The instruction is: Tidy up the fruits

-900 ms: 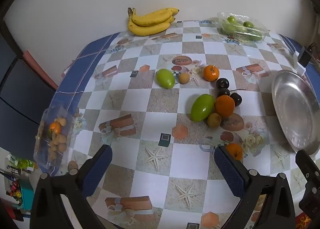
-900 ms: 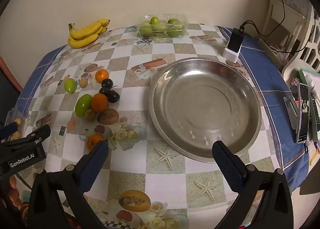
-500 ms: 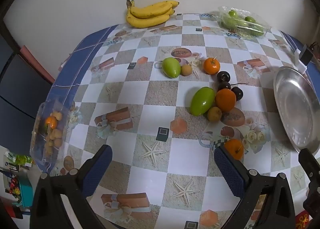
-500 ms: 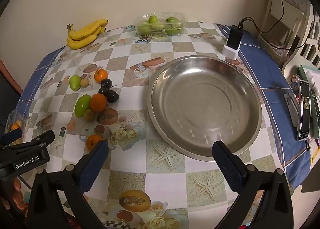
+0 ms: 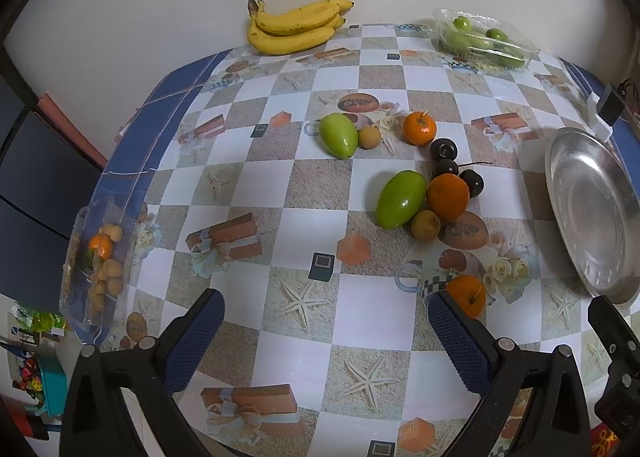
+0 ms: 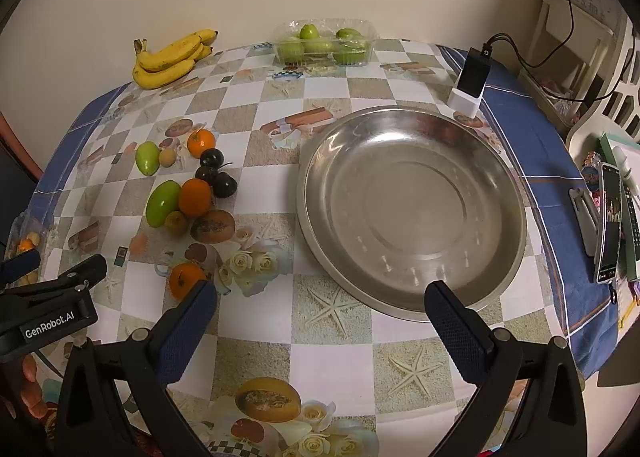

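Both grippers hang above the near edge of a table (image 5: 280, 185) covered in a checked, picture-printed cloth, and neither holds anything. The left gripper (image 5: 324, 321) fills the bottom of the left wrist view with its blue-padded fingers (image 5: 196, 333) spread wide, only cloth between them. The right gripper (image 6: 320, 309) sits the same way at the bottom of the right wrist view, jaws wide apart and empty. The loose fruit lies in the centre right of the left wrist view: a large green fruit (image 5: 401, 199) touches an orange (image 5: 447, 196), with a small brown fruit (image 5: 425, 224) pressed just below them and three dark cherries (image 5: 445, 168) touching along the orange's upper right. Higher up, a second green fruit (image 5: 338, 136) lies against another small brown fruit (image 5: 369, 137), and a small orange (image 5: 419, 128) sits just right of that pair. A third orange (image 5: 466, 295) lies alone, near the left gripper's right fingertip. A wide metal dish (image 6: 412, 209) stands empty in the middle of the right wrist view, well right of the fruit. At the top of that view a bunch of bananas (image 6: 172, 59) rests by the wall at upper left, and a clear tray of green fruit (image 6: 326, 42) sits at top centre. A clear bag of small fruit (image 5: 98, 261) lies at the table's left edge in the left wrist view.
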The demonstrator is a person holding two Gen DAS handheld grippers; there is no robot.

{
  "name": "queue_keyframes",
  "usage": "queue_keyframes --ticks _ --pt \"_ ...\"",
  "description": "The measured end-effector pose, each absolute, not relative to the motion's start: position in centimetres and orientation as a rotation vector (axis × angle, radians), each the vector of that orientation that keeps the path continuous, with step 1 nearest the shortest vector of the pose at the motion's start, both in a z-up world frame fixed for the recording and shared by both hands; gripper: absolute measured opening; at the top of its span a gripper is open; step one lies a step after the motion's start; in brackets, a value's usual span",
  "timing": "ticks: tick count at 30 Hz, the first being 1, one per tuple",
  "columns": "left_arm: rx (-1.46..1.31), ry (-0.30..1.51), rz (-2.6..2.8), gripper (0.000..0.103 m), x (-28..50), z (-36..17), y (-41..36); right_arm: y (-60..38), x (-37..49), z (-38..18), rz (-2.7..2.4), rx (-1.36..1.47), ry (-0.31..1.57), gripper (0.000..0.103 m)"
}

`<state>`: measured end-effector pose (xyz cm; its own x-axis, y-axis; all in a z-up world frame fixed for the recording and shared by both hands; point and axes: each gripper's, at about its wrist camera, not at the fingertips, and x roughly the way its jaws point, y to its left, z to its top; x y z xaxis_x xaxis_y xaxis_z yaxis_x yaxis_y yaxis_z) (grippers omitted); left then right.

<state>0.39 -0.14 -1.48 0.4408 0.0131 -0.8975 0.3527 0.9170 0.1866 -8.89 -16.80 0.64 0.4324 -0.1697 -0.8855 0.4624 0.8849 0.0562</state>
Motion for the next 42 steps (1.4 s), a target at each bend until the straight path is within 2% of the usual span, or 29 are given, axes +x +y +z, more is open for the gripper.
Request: queue_keyframes --ticks 42 --pt "0.372 1.106 -0.218 0.103 0.45 -1.59 -0.12 -16.88 -8.73 0.01 -0.416 0.308 1.082 0.103"
